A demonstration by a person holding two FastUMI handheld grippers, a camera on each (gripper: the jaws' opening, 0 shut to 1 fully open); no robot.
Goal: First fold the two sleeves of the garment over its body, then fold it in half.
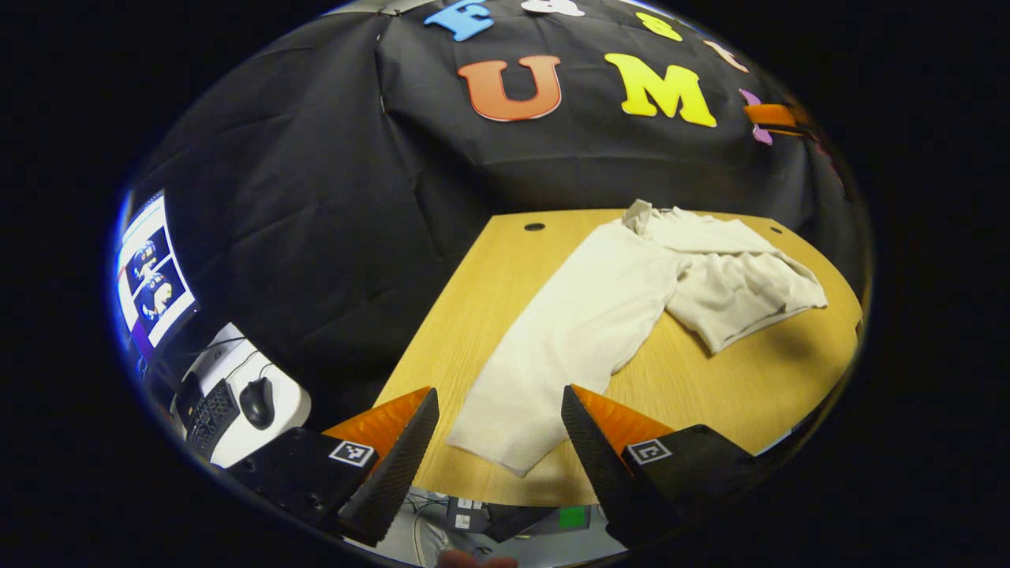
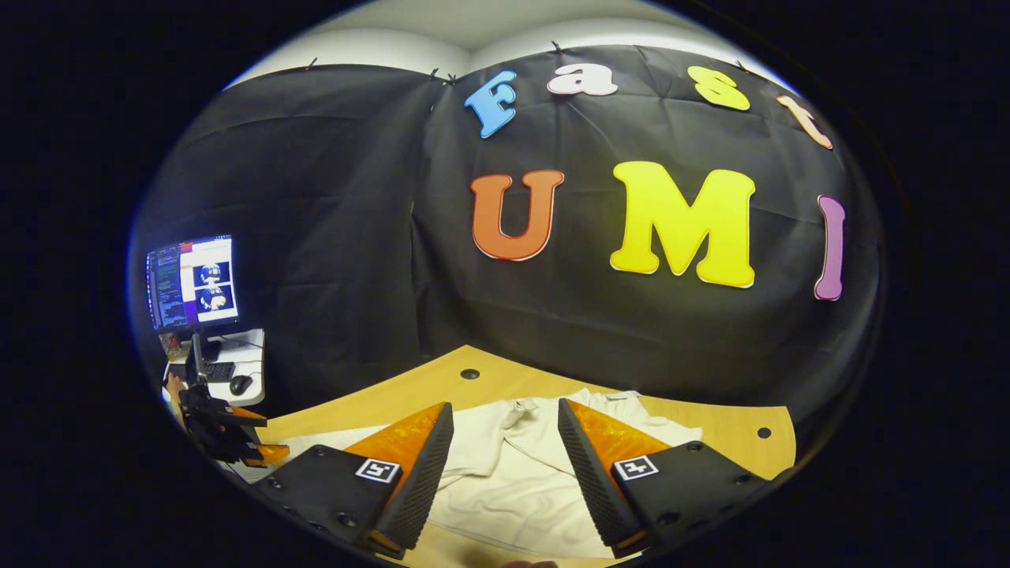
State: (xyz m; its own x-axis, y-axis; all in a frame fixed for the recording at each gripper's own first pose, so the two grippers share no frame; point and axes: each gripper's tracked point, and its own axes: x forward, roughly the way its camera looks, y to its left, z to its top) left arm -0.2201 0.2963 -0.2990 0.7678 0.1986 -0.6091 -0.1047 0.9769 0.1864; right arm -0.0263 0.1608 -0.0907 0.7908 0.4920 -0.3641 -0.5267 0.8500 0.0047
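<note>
A cream long-sleeved garment (image 1: 600,308) lies on the wooden table (image 1: 489,300). One sleeve stretches straight toward the table's near edge, and the body with the other sleeve is bunched at the far right. My left gripper (image 1: 499,394) is open, and the cuff end of the stretched sleeve shows between its fingers. In the right gripper view the garment (image 2: 513,481) lies rumpled under my right gripper (image 2: 505,404), which is open with nothing held. The left gripper (image 2: 237,442) also shows far off at the left of that view, over the table's corner.
A white side table (image 1: 288,406) to the left carries a monitor (image 1: 150,272), a keyboard (image 1: 211,410) and a mouse (image 1: 256,401). The monitor (image 2: 193,280) shows again in the right gripper view. Black cloth closes the booth behind. Bare wood lies left of the sleeve.
</note>
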